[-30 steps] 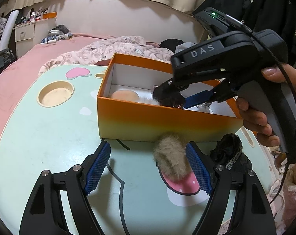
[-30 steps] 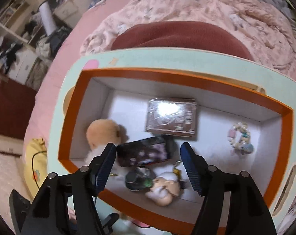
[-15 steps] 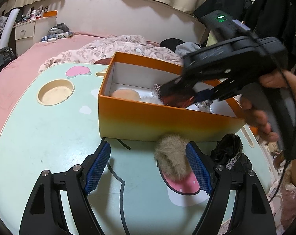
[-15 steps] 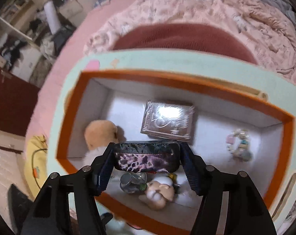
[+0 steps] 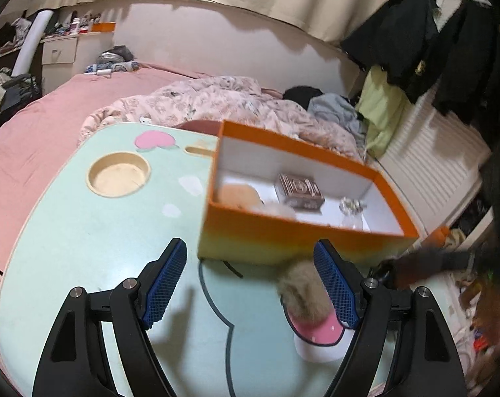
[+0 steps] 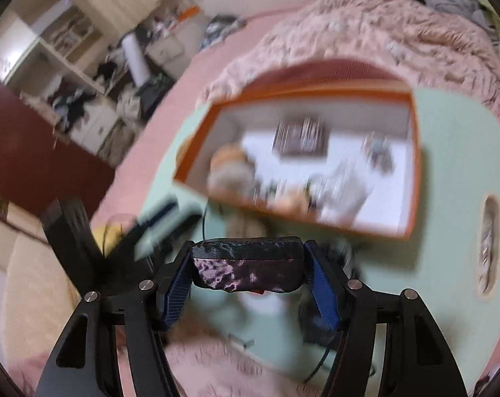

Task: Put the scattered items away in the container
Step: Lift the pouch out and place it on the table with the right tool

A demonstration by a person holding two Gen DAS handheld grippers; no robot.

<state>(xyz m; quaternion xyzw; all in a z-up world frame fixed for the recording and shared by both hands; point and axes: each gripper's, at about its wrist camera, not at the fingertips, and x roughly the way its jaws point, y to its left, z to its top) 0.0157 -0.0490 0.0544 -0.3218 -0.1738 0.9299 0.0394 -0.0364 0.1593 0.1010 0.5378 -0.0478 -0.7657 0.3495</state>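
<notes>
Blurred orange box beyond right gripper pinching dark patterned pouch.

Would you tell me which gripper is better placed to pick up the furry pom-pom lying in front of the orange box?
Left. The left gripper is open with the pom-pom between its fingers, while the right gripper already clamps a patterned pouch.

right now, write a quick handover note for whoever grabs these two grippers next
Right gripper: shut on a dark purple-patterned pouch, held outside the orange box, in front of its near wall.
Left gripper: open and empty, low over the mint table, with the beige fur pompom by its right finger.
Done: brown card box, bead bracelet and a plush toy lie in the box.
Left: pouch, pompom, and a black lacy item that is mostly hidden.
</notes>
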